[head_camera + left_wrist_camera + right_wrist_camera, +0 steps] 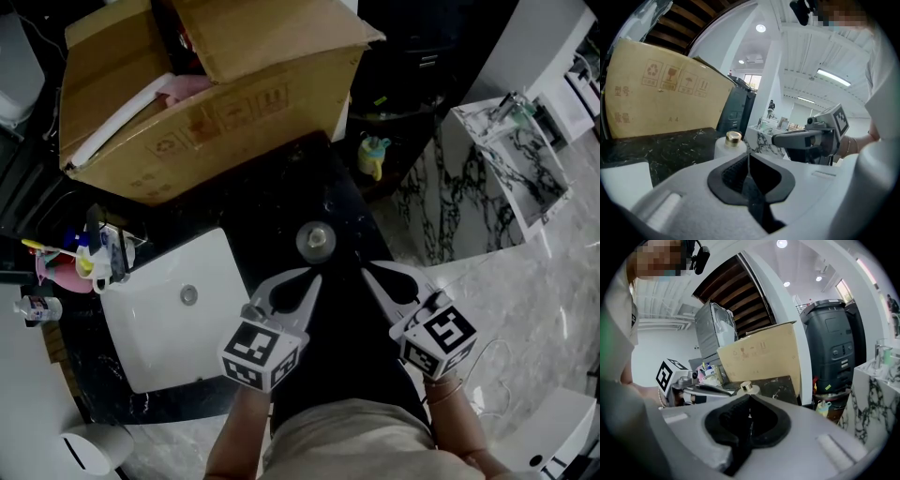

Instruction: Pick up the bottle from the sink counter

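Left gripper (316, 278), right gripper (367, 271) both closed, empty; bottle (316, 241) ahead: seemingly white body, gold cap, upright.

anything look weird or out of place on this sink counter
The big cardboard box is the odd one. It sits on the dark counter just beyond the white basin, with its flaps open and pink and white stuff showing inside. The bottle stands upright, and nothing looks spilled.
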`<action>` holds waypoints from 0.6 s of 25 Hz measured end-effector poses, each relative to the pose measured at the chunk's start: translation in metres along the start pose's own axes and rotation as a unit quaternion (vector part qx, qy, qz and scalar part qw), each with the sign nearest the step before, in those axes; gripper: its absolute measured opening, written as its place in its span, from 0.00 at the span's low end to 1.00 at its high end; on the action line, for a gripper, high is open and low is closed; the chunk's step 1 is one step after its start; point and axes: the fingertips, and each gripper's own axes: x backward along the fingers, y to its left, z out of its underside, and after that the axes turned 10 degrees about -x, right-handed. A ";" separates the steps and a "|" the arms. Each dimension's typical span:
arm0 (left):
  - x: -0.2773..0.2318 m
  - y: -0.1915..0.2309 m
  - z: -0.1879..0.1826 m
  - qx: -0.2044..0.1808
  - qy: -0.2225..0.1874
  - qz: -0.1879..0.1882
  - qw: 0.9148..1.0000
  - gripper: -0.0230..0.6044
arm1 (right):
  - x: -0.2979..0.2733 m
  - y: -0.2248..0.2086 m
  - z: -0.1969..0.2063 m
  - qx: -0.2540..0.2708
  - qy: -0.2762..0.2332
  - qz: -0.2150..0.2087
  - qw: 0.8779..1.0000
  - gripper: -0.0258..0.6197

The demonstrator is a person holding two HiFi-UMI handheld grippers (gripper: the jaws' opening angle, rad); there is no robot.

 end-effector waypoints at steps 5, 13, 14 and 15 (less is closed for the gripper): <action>-0.006 0.004 0.009 0.000 0.025 -0.007 1.000 0.04 | -0.001 0.000 0.000 -0.016 -0.010 -0.015 1.000 0.04; -0.008 0.012 0.018 -0.002 0.048 -0.030 0.998 0.14 | -0.003 -0.002 0.013 -0.030 0.005 -0.028 0.999 0.04; -0.009 0.013 0.019 -0.001 0.049 -0.033 0.998 0.17 | -0.003 -0.005 0.015 -0.024 0.012 -0.023 0.999 0.04; -0.010 0.015 0.020 0.000 0.050 -0.036 0.998 0.19 | -0.003 -0.007 0.017 -0.020 0.017 -0.020 0.999 0.04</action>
